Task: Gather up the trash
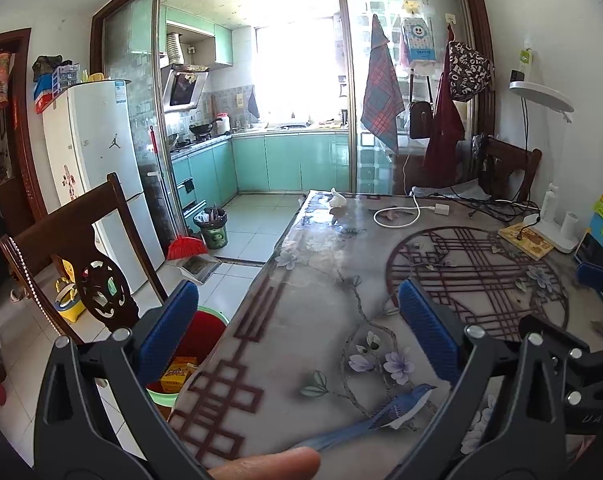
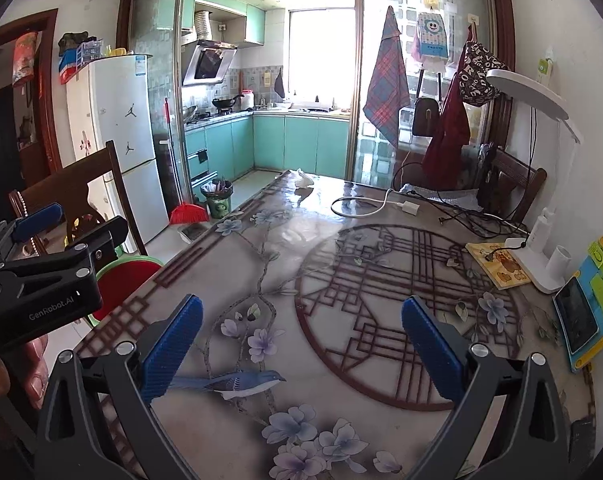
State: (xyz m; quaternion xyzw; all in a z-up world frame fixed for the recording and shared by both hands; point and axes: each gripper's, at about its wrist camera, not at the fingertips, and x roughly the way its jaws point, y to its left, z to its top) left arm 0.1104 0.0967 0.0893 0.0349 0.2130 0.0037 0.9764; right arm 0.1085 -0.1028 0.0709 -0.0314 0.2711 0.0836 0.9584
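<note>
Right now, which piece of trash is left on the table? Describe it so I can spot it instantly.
Start at the long dining table with the glossy floral cover and follow it to its far end, nearest the turquoise kitchen cabinets. On the far-left corner sits a small crumpled white tissue. Unlike the coiled white charger cable to its right, it is a bunched, cordless lump.

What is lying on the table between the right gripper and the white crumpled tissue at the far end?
Nothing: the right wrist view shows only bare patterned tablecloth between the right gripper and the tissue.

Two grippers (image 2: 299, 342) (image 1: 297, 326), both spread wide. One red bucket (image 1: 205, 330) at 8 o'clock, one yellow carton (image 1: 176, 374) inside. One crumpled tissue (image 1: 338, 200) at 12 o'clock. Two wooden chairs (image 1: 71, 240) (image 1: 509, 168). One lamp (image 2: 535, 98). One fridge (image 1: 101, 168).
</note>
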